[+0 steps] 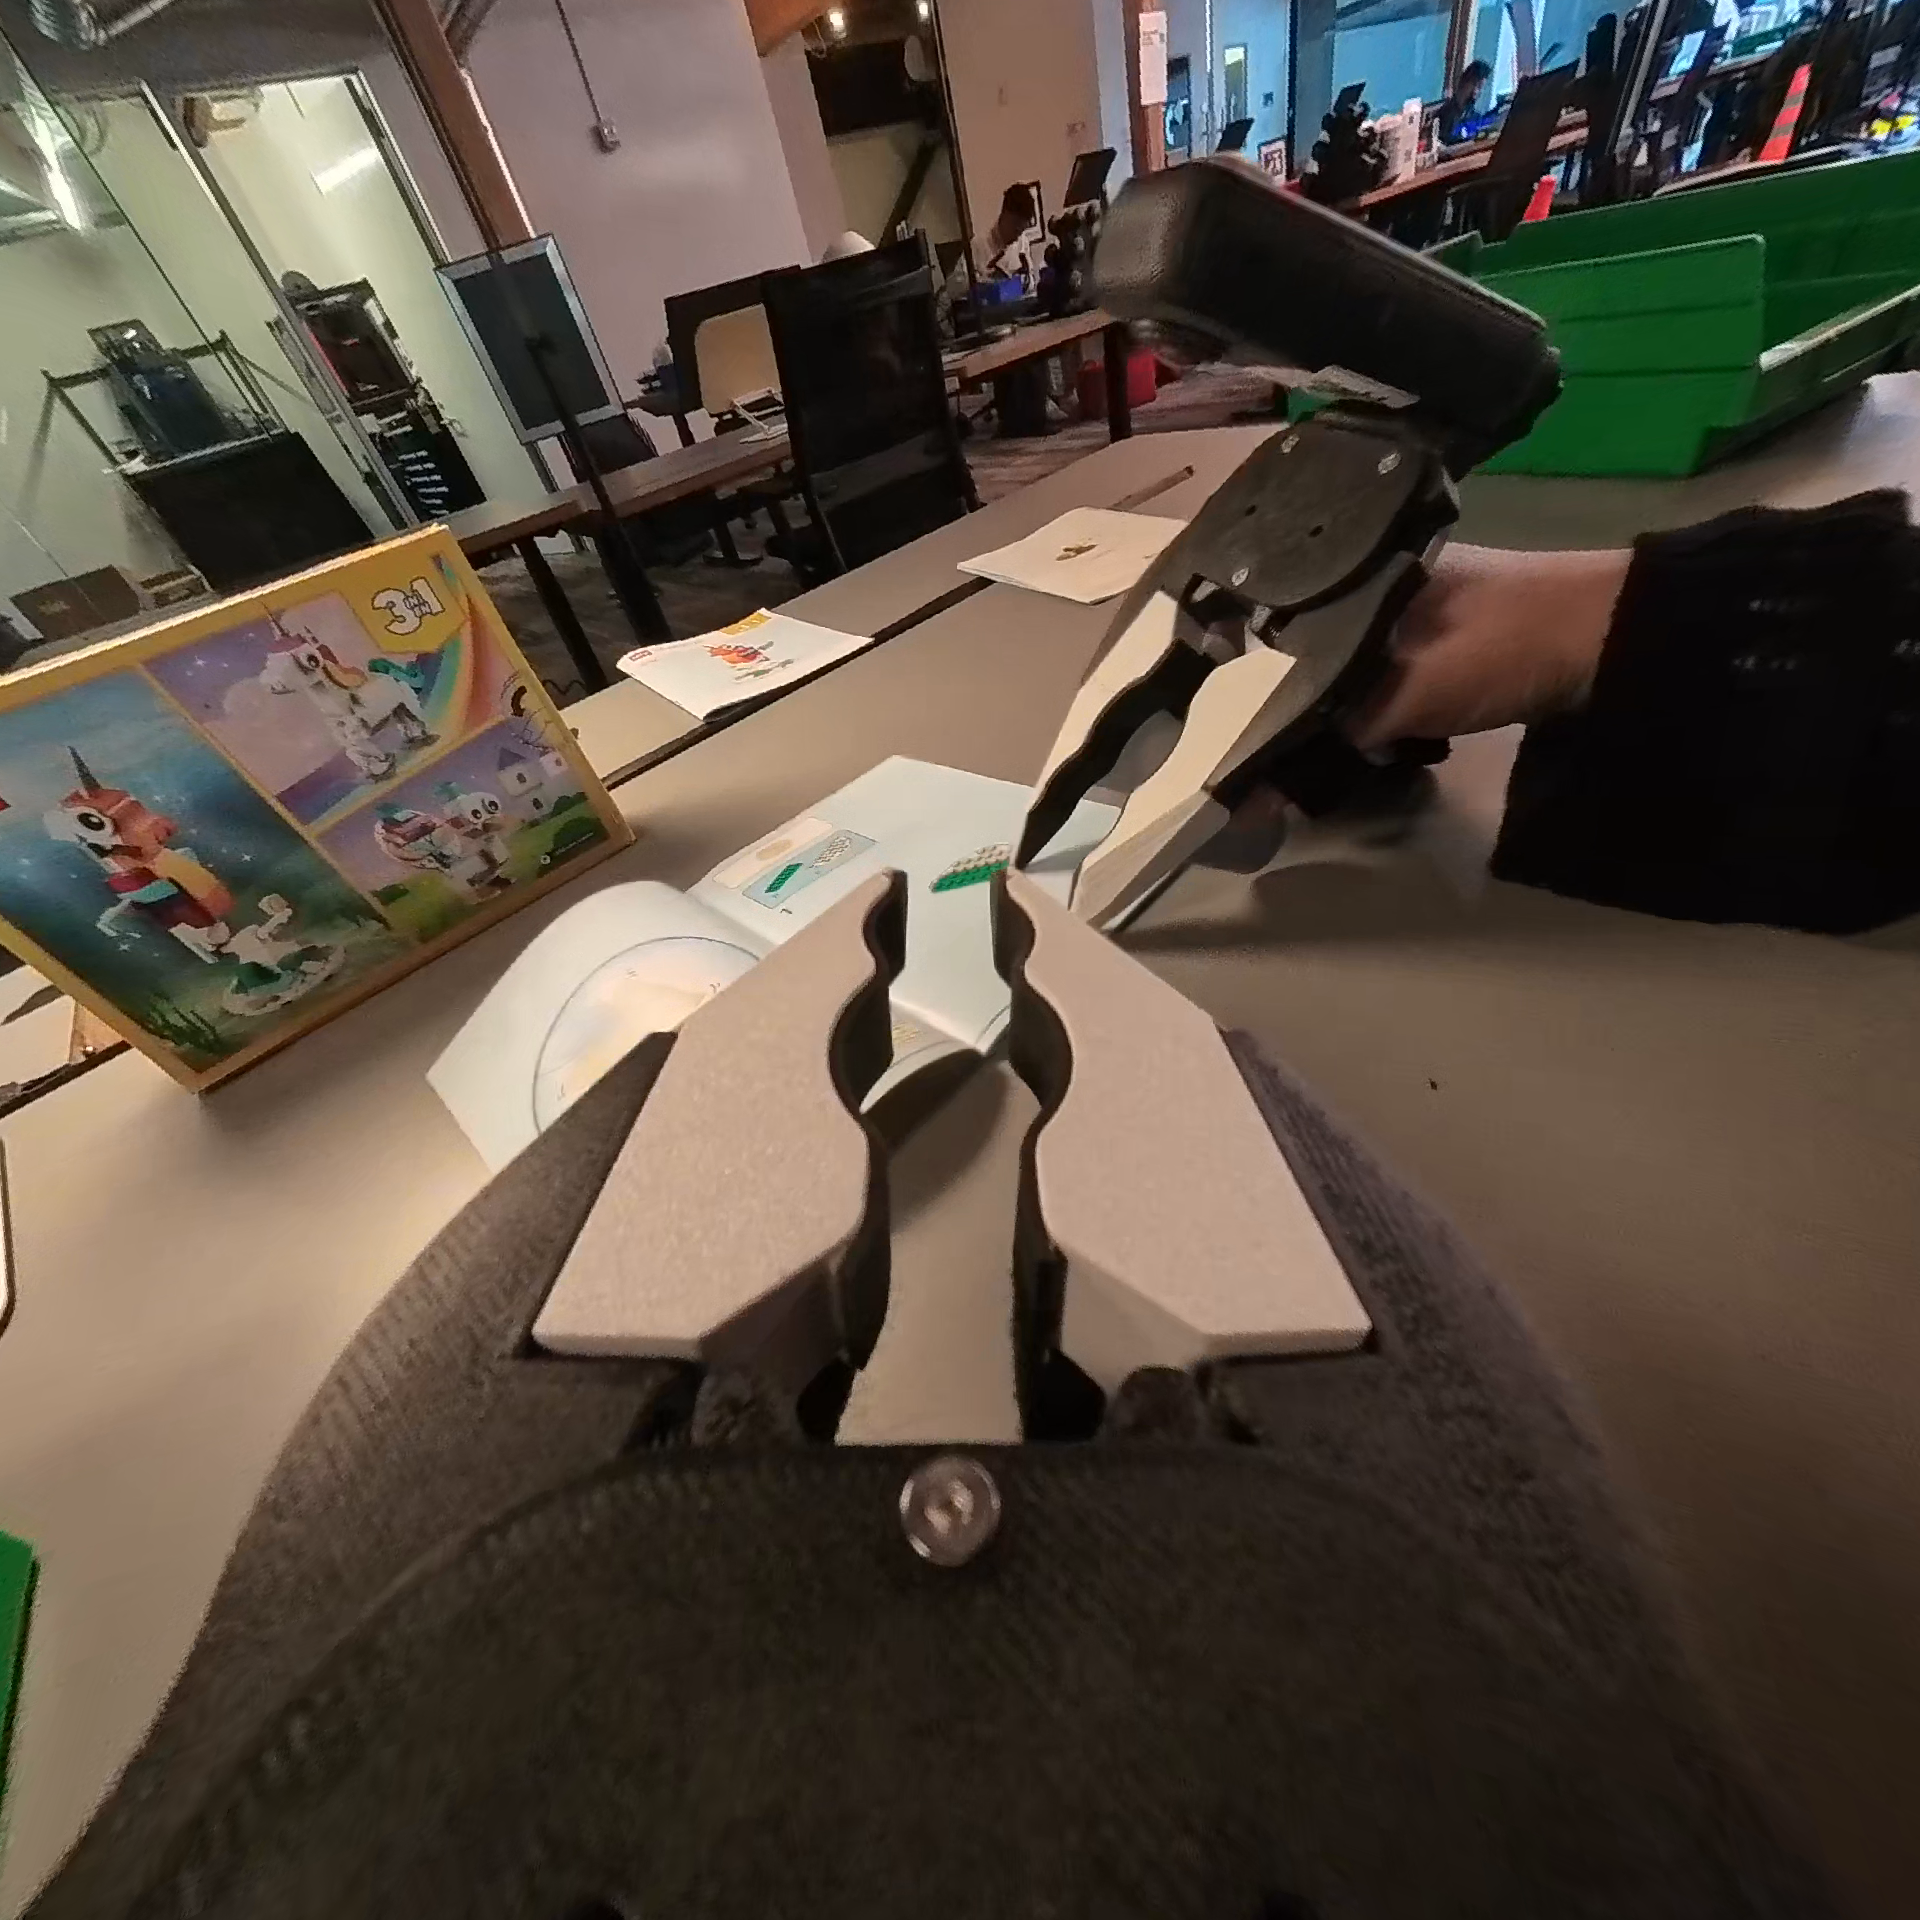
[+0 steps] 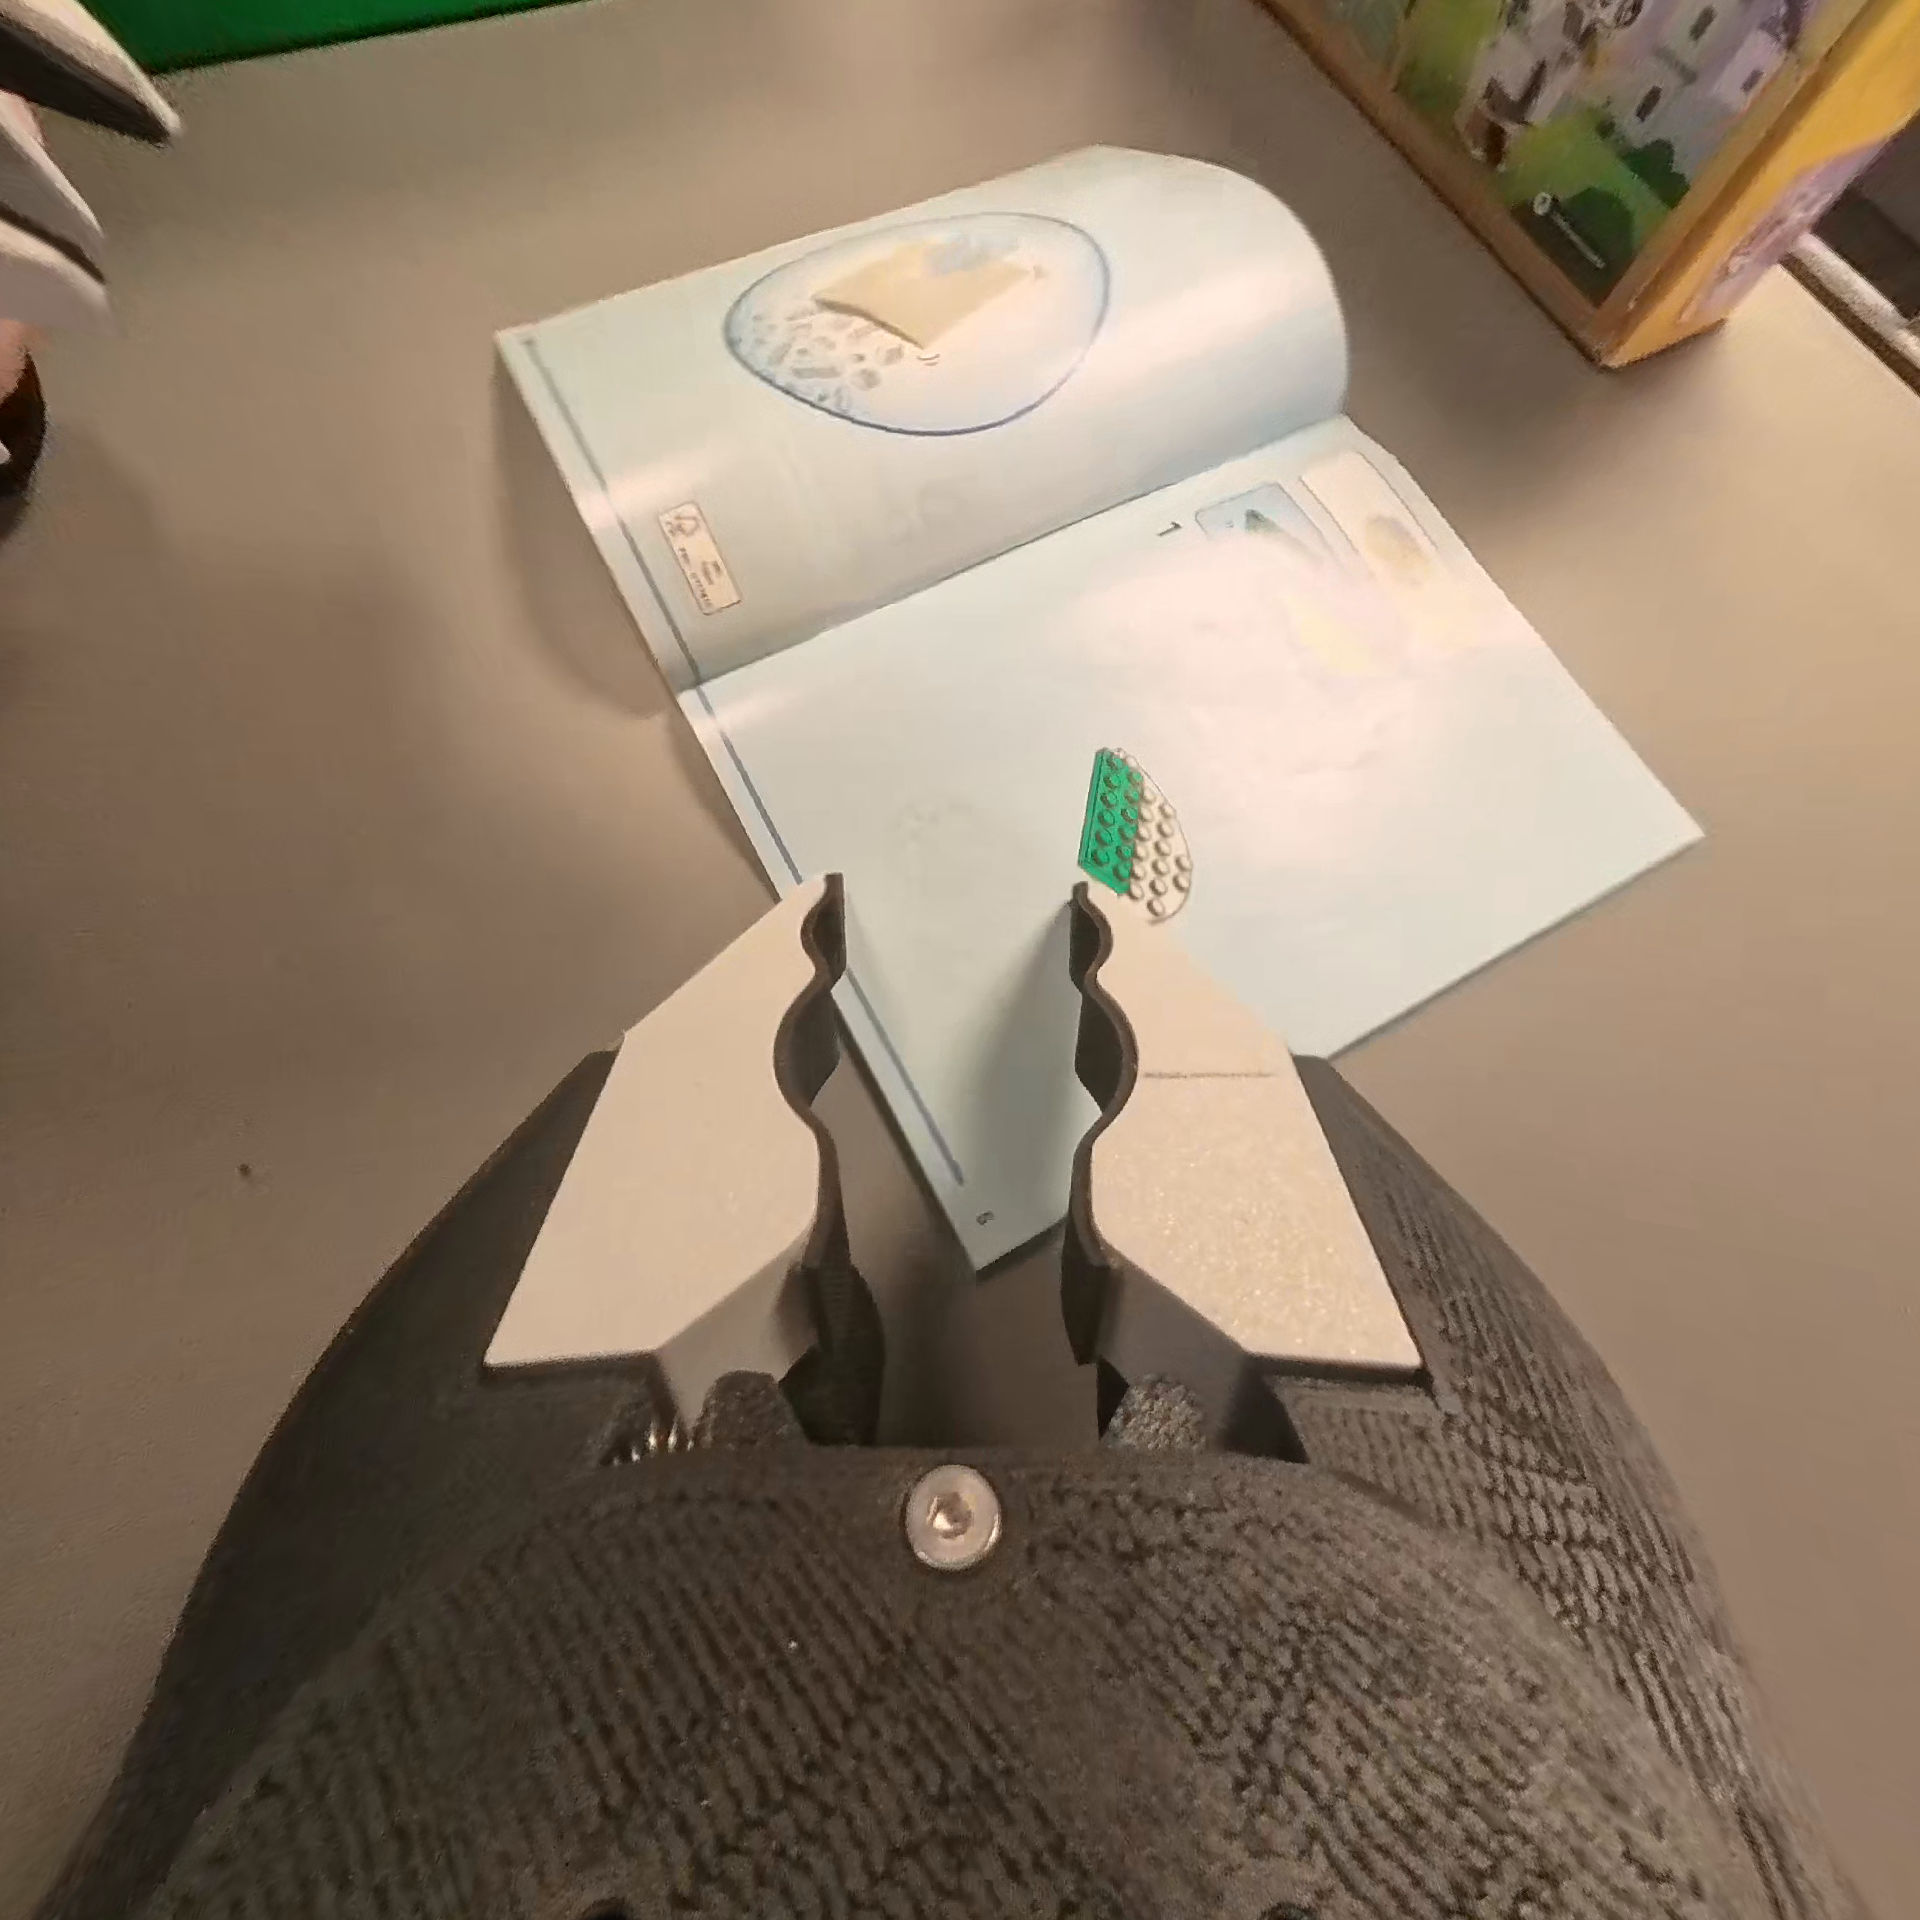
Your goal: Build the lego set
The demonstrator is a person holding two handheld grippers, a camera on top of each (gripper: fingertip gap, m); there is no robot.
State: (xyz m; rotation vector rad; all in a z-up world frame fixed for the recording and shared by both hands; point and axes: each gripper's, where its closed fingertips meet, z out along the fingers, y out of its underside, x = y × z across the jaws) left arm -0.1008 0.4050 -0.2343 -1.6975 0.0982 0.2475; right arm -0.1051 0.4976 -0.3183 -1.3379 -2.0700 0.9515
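Observation:
A small lego piece, a green plate joined to a white rounded plate, lies on the right page of an open pale-blue instruction booklet on the grey table. My right gripper is open and empty, its right fingertip just short of the piece. In the left wrist view the piece sits just beyond my left gripper, which is open and empty. The right gripper points down at the piece from the right, held by a hand in a black sleeve.
The yellow lego box stands left of the booklet. Two more booklets lie farther back. Green bins stand at the far right. A green edge shows at the near left. Office desks and people are beyond.

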